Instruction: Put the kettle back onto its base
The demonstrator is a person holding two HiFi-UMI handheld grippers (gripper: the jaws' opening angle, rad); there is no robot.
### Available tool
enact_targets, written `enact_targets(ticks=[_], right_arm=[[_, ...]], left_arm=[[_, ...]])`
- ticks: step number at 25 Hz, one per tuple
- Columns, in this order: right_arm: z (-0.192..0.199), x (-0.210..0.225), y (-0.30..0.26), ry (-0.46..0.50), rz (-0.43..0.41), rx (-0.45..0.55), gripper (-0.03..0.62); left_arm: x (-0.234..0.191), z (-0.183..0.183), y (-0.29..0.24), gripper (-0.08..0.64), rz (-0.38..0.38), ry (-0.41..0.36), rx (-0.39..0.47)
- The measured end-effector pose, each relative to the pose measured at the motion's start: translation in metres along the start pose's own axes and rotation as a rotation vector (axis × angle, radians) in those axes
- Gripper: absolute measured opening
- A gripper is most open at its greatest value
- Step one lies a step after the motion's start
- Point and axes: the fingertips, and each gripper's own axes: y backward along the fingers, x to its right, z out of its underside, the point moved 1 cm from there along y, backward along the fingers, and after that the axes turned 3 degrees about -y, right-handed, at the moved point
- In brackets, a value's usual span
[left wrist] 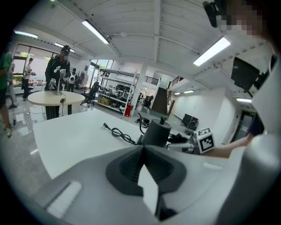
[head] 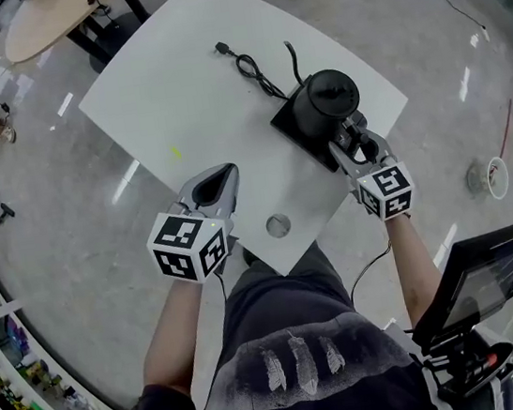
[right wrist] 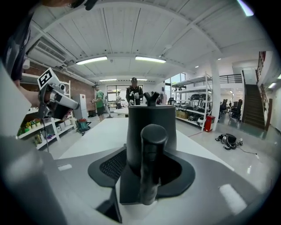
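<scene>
Left tongs, head view: grey w/ marker cube, nearest the lens (head: 224, 175); tips pressed together, nothing in them, hanging over near part of white curved-edge bench (head: 172, 78).
Right tongs, head view: (head: 352, 131) clamped on black cylindrical plastic kettle (head: 331, 96).
Kettle spot: directly over flat black square base (head: 295, 127), close to bench's right edge. Fully seated or just above it, can't tell.
Cord: black power cable (head: 251, 65) runs from base toward bench centre, plug end lying free.
Left gripper view: left tongs (left wrist: 142, 151) closed & empty. Kettle (left wrist: 156, 132) stands beyond them, upright, w/ dark slab of base under it.
Right gripper view: right tongs (right wrist: 149, 176) grip black rod-like handle (right wrist: 151, 149); kettle body fills centre just behind it.
Axis: long axis vertical, lid up. Handle points back at right tongs & person; spout side not made out.
Risk 1: letting go before kettle's underside meets base properly, prob. leaves it tilted or tips it.
Risk 2: sideways push while settling could shove base toward nearby bench edge. Cable might drag too.
</scene>
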Motion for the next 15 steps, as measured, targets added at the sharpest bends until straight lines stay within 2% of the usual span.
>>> enact_targets(ticks=[2, 3, 10, 15], right_arm=[[-0.003, -0.008, 0.003, -0.022, -0.011, -0.004, 0.274], [-0.007, -0.009, 0.005, -0.030, -0.003, 0.007, 0.301], [-0.043, 0.007, 0.019, 0.009, 0.088, 0.029, 0.321], [-0.072, -0.016, 0.040, 0.020, 0.156, 0.066, 0.328]], left_arm=[[0.000, -0.001, 0.006, 0.002, 0.001, 0.000, 0.011], [-0.001, -0.002, 0.008, 0.002, 0.003, -0.001, 0.016], [-0.011, -0.019, 0.021, 0.002, 0.011, -0.005, 0.046], [-0.024, -0.023, 0.055, 0.002, 0.035, -0.036, 0.092]])
